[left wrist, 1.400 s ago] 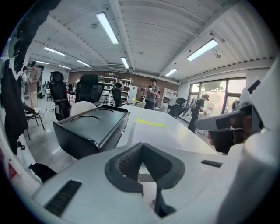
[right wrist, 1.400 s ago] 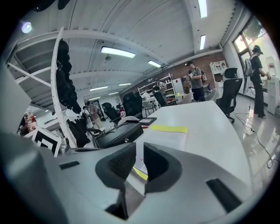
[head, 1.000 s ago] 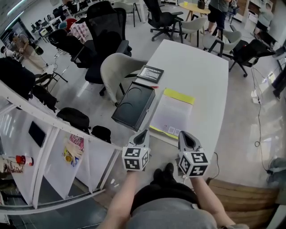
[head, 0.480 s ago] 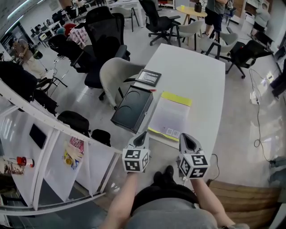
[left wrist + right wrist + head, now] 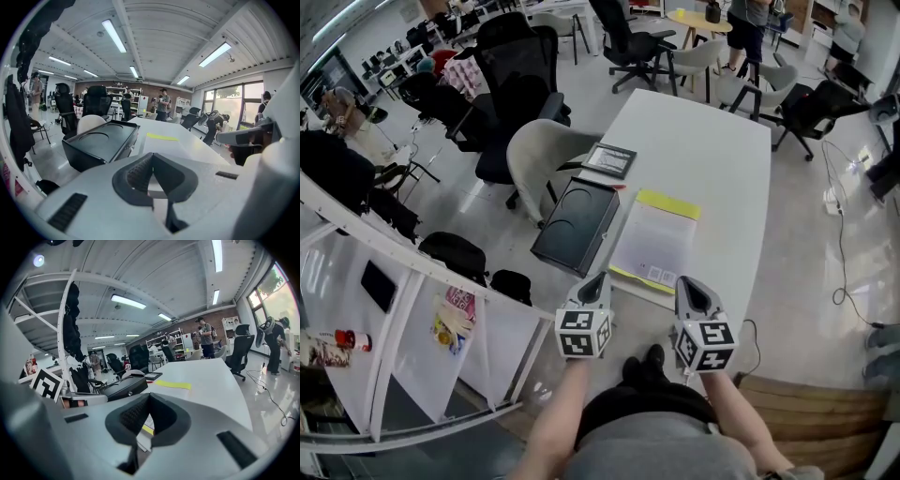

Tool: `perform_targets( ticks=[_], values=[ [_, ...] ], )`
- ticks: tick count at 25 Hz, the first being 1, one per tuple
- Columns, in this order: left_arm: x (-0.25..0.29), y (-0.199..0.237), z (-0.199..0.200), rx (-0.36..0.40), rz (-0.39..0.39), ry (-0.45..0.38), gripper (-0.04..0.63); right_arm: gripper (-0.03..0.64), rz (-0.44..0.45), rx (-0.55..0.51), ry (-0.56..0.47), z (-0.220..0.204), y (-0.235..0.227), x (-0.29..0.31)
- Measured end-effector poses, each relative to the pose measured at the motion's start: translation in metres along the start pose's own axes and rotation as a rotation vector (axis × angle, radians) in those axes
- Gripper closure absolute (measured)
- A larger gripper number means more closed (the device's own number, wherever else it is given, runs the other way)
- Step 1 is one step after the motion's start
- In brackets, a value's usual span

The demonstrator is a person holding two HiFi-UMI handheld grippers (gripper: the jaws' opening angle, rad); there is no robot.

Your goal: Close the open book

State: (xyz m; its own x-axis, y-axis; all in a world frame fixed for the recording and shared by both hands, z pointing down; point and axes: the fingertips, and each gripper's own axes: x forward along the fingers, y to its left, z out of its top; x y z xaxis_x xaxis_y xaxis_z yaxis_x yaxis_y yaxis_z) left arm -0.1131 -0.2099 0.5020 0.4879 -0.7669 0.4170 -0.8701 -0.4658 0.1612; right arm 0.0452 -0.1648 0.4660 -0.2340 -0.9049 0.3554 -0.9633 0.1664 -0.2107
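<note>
One open white-paged book with yellow edge [image 5: 656, 242], one black plastic case [image 5: 578, 225], one small dark-framed panel [image 5: 611, 160]. One white rectangular table [image 5: 712, 150].

Left forearm [image 5: 555, 417] and right forearm [image 5: 736, 427] reached forward, side by side. Left gripper [image 5: 597, 281] and right gripper [image 5: 687, 284] sat abreast, apart, pointed ahead and tilted slightly down. Both jaw pairs were closed together.

The left gripper [image 5: 599, 281] and right gripper [image 5: 688, 285] are cased in pale grey plastic, tapered forward. Black ribbed pads [image 5: 135, 172] are set inside. A cube [image 5: 584, 332] with black-and-white square markers is mounted on each. A grey top [image 5: 661, 452] and dark shoes [image 5: 643, 362] are worn.
</note>
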Motion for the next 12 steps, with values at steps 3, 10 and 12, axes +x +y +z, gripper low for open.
perform_targets(
  ticks=[3, 10, 12],
  values=[
    [0.0009, 0.0, -0.0008, -0.003, 0.0, 0.001, 0.589, 0.614, 0.001, -0.006, 0.004, -0.0011, -0.0002, 0.0003],
    [0.007, 0.0023, -0.0002, 0.006, 0.012, 0.015, 0.589, 0.615, -0.006, -0.01, 0.013, -0.0019, -0.0034, 0.0041],
    [0.0096, 0.0027, 0.0006, 0.012, 0.014, 0.017, 0.589, 0.614, -0.003, -0.013, 0.015, -0.0013, -0.0034, 0.0064]
  ],
)
